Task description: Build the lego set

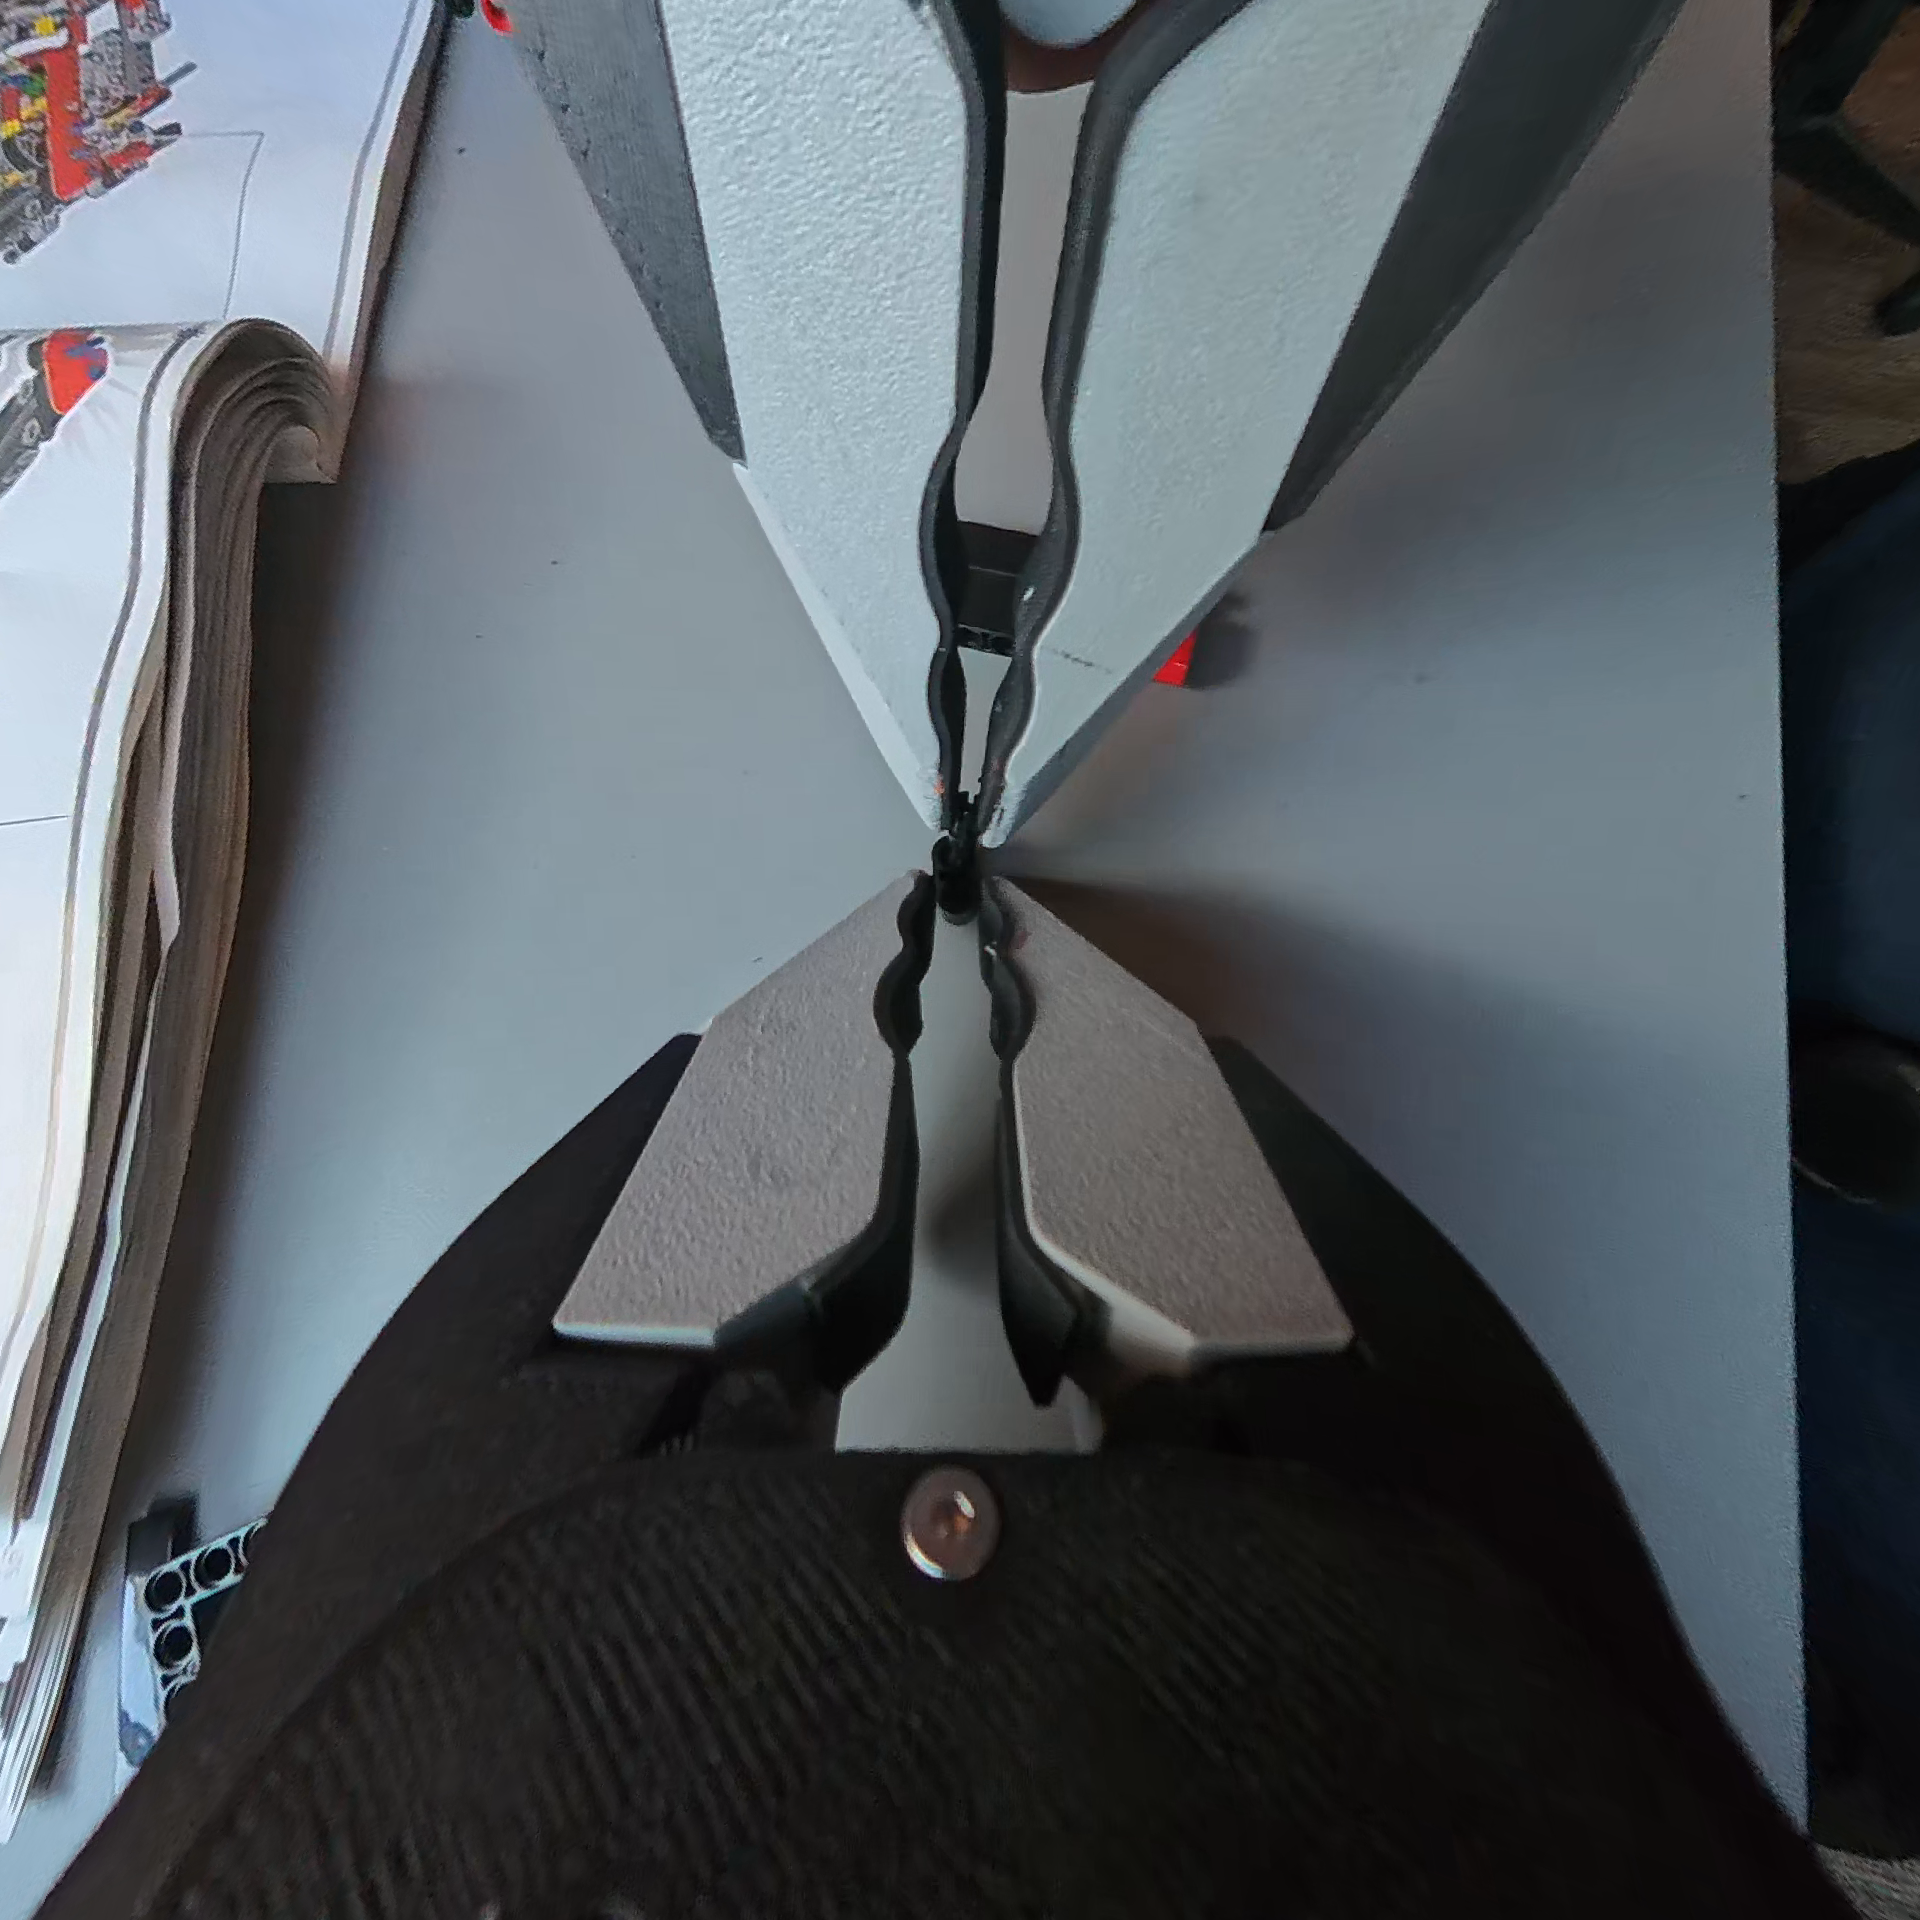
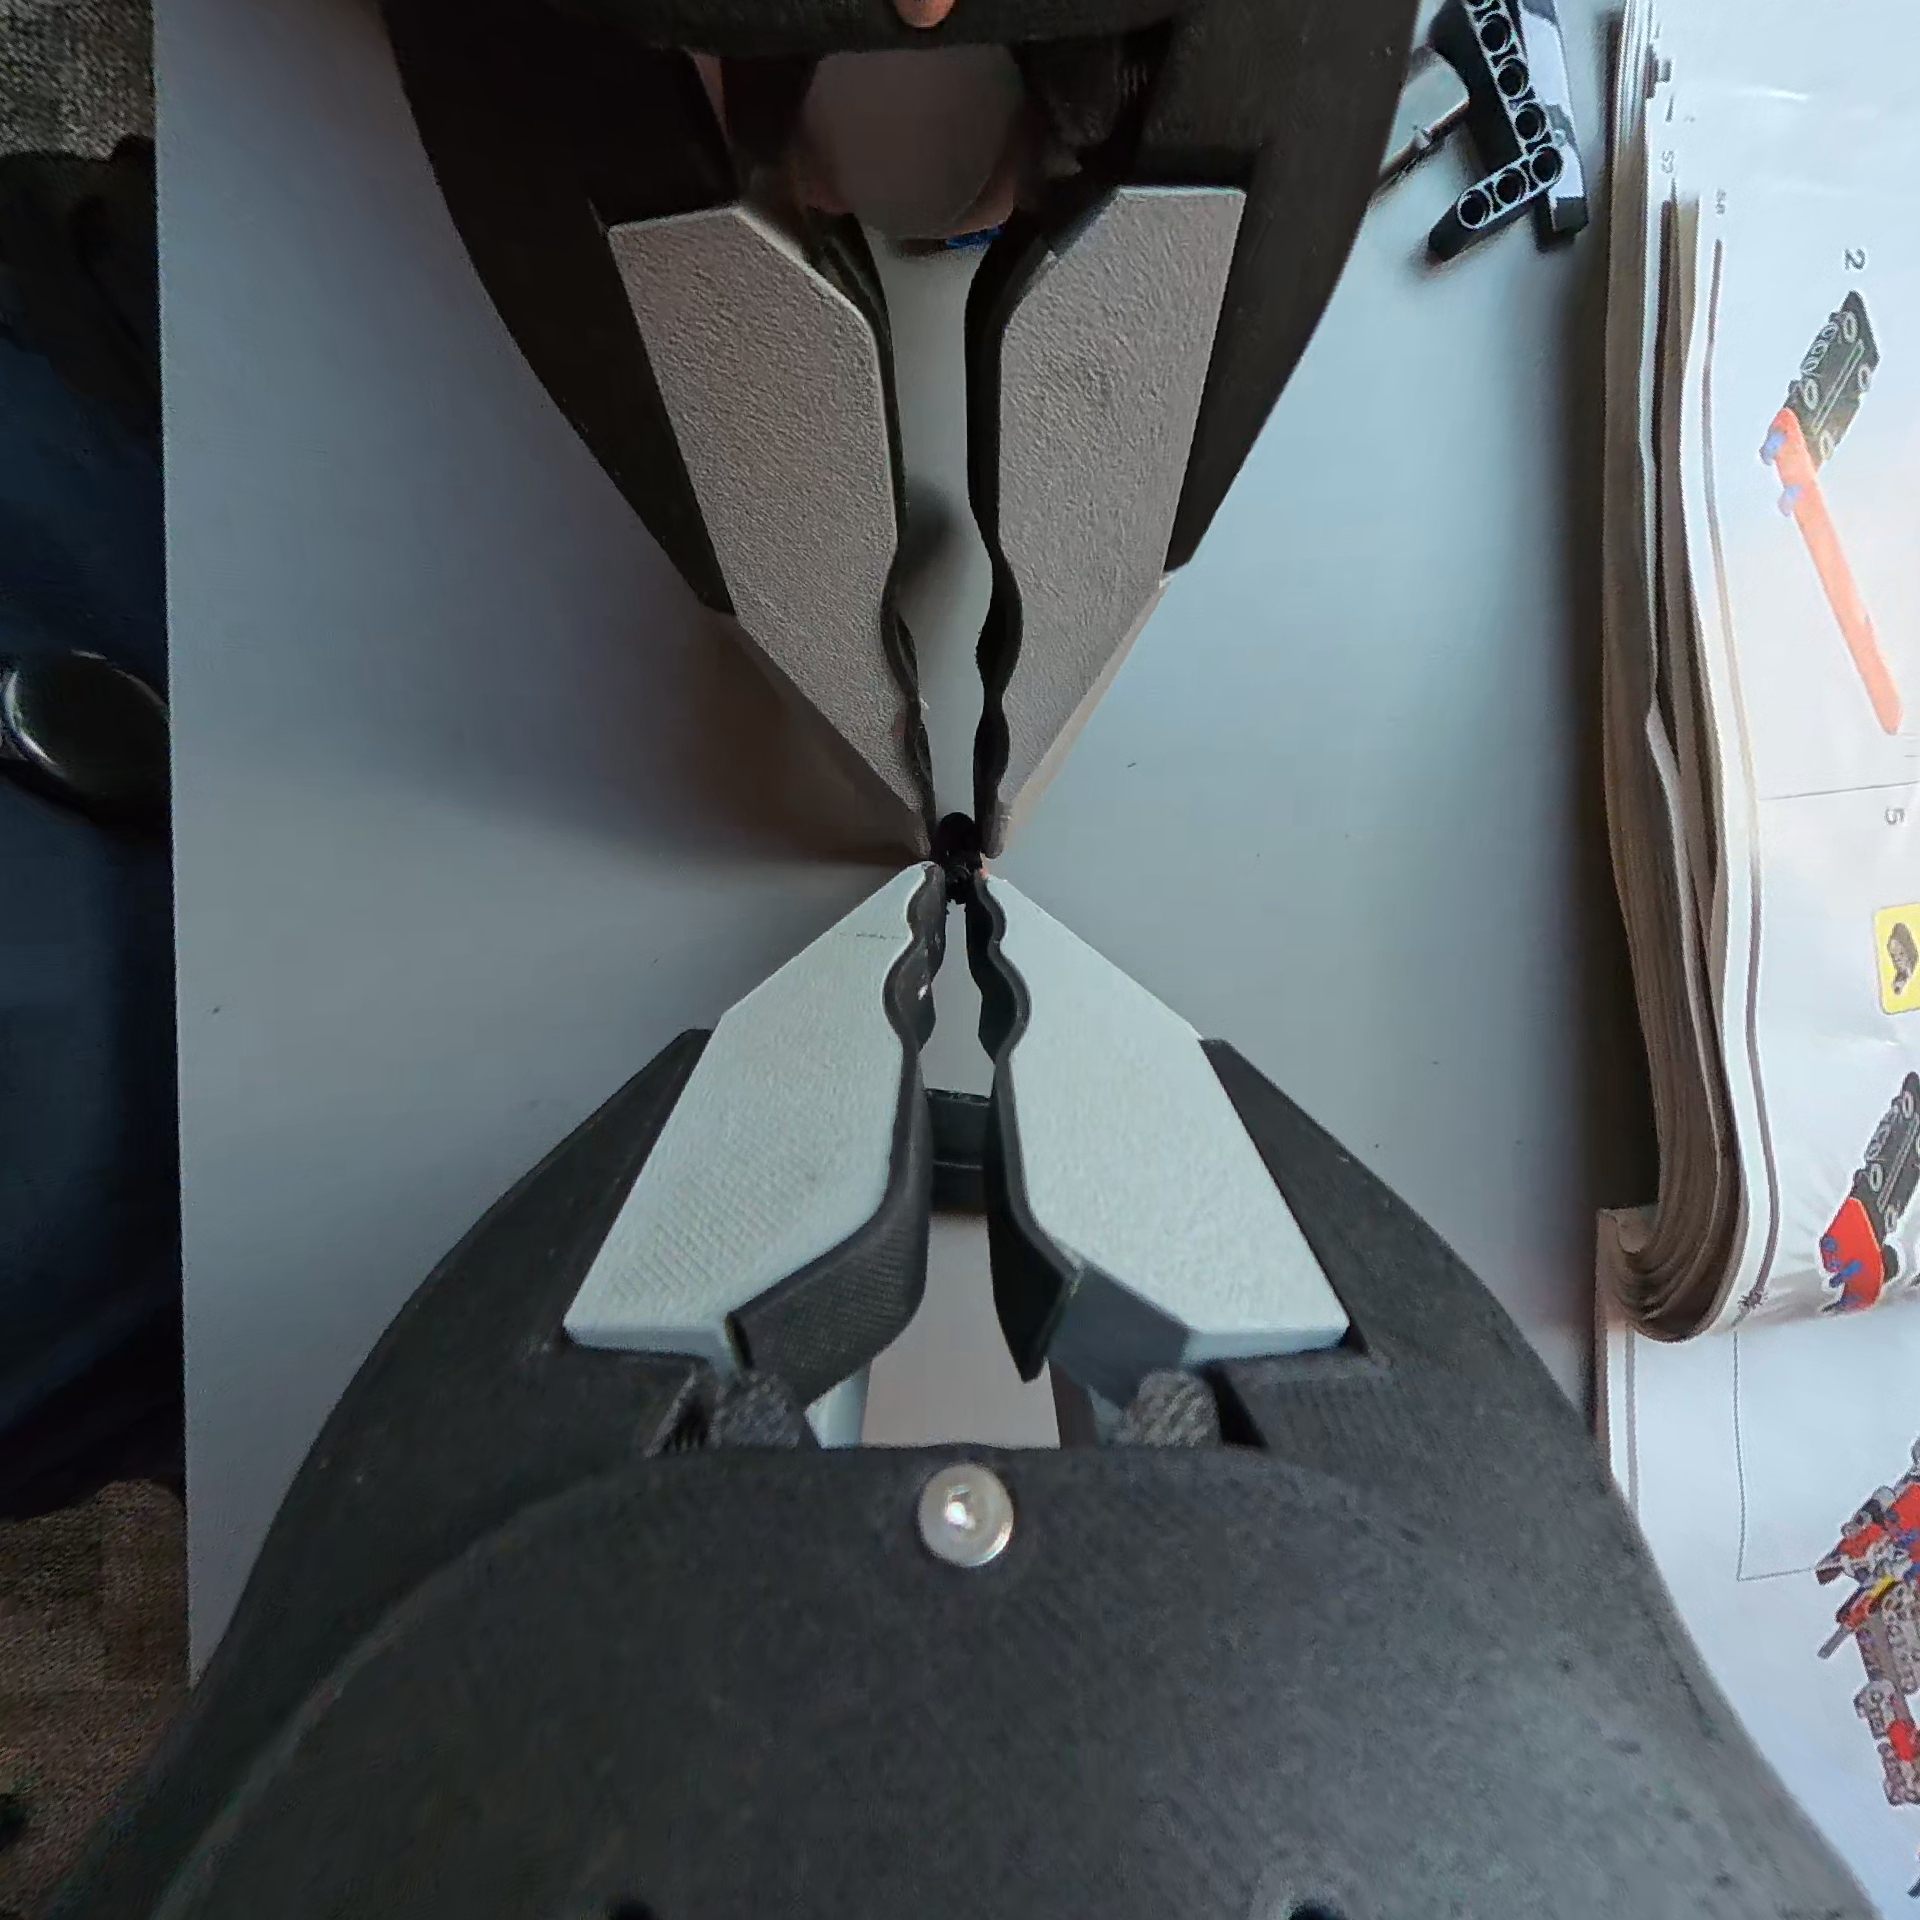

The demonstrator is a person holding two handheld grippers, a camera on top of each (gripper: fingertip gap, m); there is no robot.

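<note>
Black pin (image 1: pixel 954 878) | gripped tip-to-tip by both grippers | booklet (image 2: pixel 1766 727) beside

Worktop (image 1: pixel 520 727): smooth, matt grey laminate. Gripper fingers (image 1: pixel 748 1143): rough, grainy matt plastic with black rubbery wavy pads. Gripper body (image 2: pixel 935 1714): ridged matt black plastic, one shiny metal screw (image 2: pixel 965 1514). Booklet (image 2: pixel 1766 727): semi-gloss paper.

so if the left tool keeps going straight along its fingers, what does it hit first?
The small black part at its own fingertips, then right behind it the tips of the right tool, which faces it tip to tip. No free path ahead.
</note>
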